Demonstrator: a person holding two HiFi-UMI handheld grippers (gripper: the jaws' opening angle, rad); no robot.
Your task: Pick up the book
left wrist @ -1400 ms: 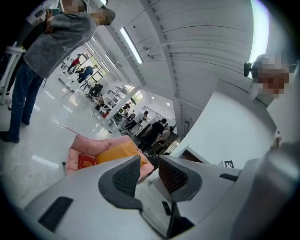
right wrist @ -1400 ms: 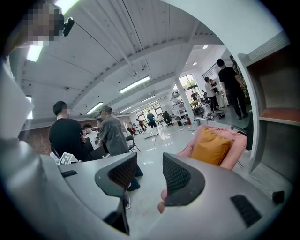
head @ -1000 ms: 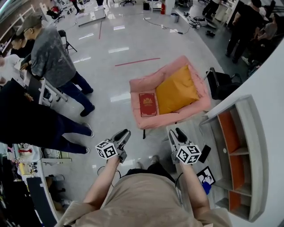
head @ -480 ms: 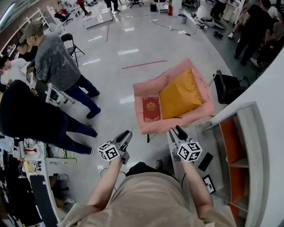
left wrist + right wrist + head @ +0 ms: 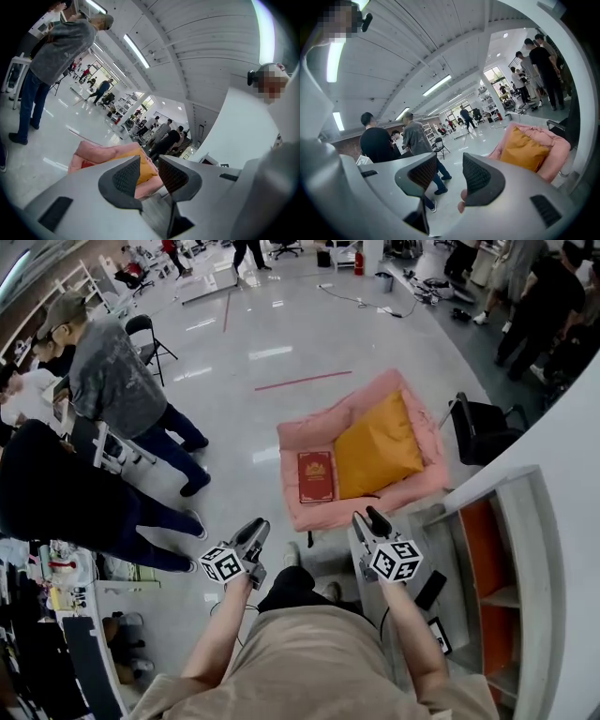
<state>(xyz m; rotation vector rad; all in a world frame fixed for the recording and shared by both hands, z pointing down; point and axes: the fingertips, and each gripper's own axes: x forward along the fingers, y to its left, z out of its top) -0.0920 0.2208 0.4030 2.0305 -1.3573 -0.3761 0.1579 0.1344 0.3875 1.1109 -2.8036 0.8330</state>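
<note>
Lying flat on the left part of a pink floor chair (image 5: 309, 432), the red book (image 5: 315, 476) shows its gilt-patterned cover upward, its right edge just beside a yellow cushion (image 5: 378, 448) that fills the rest of the seat. Neither tool touches it: both hang nearer the person, short of the chair's near edge, pointing roughly toward it. The left gripper (image 5: 255, 532) has its 2 jaws drawn close together, with only a narrow slit between the pads and nothing in it; the left gripper view shows the pink chair and cushion past that slit. The right gripper (image 5: 367, 519) holds its jaws moderately apart and empty. A grey shelf unit (image 5: 525, 549) with orange compartments stands to the right, and a black chair (image 5: 478, 427) sits just right of the pink one. Beyond, a red tape line (image 5: 304, 380) crosses the glossy floor, and a person in a grey shirt (image 5: 108, 381) stands at the left.
</note>
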